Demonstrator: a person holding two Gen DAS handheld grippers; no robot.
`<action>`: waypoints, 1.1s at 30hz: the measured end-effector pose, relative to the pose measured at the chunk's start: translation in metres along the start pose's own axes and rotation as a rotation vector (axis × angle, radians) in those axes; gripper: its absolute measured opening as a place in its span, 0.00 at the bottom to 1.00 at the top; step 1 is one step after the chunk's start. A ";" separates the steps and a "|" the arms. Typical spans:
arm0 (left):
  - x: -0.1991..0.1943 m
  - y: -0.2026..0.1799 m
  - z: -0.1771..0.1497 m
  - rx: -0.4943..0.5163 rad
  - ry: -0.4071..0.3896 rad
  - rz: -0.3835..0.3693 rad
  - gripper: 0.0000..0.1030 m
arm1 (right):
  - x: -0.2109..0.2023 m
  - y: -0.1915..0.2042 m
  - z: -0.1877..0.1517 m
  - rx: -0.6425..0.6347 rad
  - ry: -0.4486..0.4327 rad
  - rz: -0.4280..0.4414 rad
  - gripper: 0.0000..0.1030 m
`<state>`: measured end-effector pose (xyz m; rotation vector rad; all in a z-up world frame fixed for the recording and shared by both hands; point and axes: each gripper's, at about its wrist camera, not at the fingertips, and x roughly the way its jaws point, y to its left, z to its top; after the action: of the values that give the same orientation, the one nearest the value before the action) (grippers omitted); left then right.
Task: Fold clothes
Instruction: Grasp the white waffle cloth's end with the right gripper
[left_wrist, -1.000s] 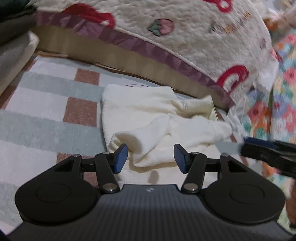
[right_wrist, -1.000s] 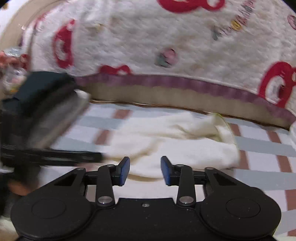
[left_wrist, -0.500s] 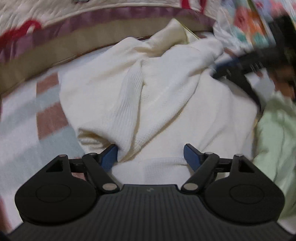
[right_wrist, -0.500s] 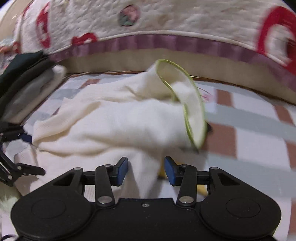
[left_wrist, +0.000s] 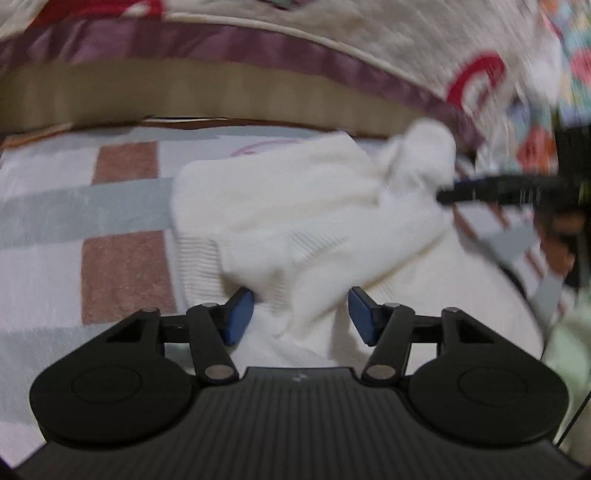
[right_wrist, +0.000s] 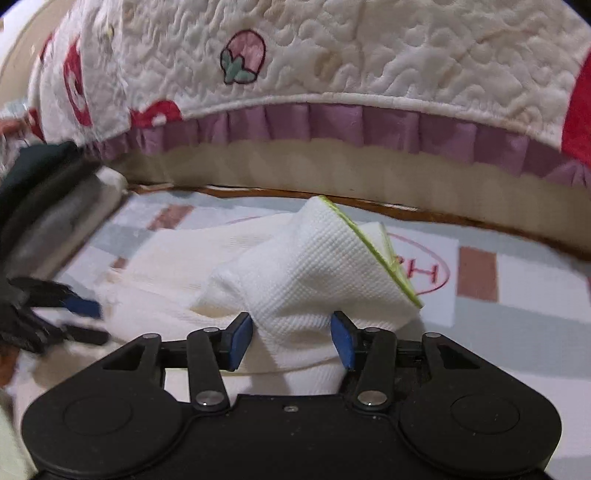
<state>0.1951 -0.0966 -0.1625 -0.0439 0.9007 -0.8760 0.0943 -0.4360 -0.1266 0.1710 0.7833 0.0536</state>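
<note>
The cream garment (right_wrist: 295, 280) is lying bunched on the checked blanket (right_wrist: 517, 295) — each tool, left (left_wrist: 301, 314) and right (right_wrist: 291, 338), is sitting half-spread around a fold, neither visibly pinching; the right is nearer the green-edged end.

The left wrist view is smeared by motion throughout. At three o'clock the right gripper (left_wrist: 448, 194) is a dark streak, its fingertips buried against a bunched lump of the cream garment (left_wrist: 295, 221), so its jaw state there cannot be read. The hand (left_wrist: 561, 240) behind it is a blur cut by the frame edge. In the right wrist view, at nine o'clock, the left gripper (right_wrist: 83, 306) is blurred and partly cropped. The garment's lower part disappears under both gripper bodies. The red oval logo (right_wrist: 424, 269) on the checked mat (right_wrist: 517, 295) is half covered by the cloth.
</note>
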 end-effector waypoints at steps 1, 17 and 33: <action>-0.002 0.008 0.001 -0.054 -0.025 -0.002 0.55 | 0.000 -0.002 0.001 0.018 -0.010 -0.025 0.57; 0.007 0.000 -0.005 0.088 -0.066 -0.106 0.37 | 0.016 -0.064 -0.043 0.503 0.004 0.240 0.64; -0.012 0.055 -0.003 -0.241 -0.182 -0.064 0.41 | 0.033 -0.083 -0.032 0.650 0.006 0.160 0.65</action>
<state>0.2248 -0.0511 -0.1766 -0.3576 0.8329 -0.8051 0.0938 -0.5099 -0.1868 0.8498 0.7705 -0.0518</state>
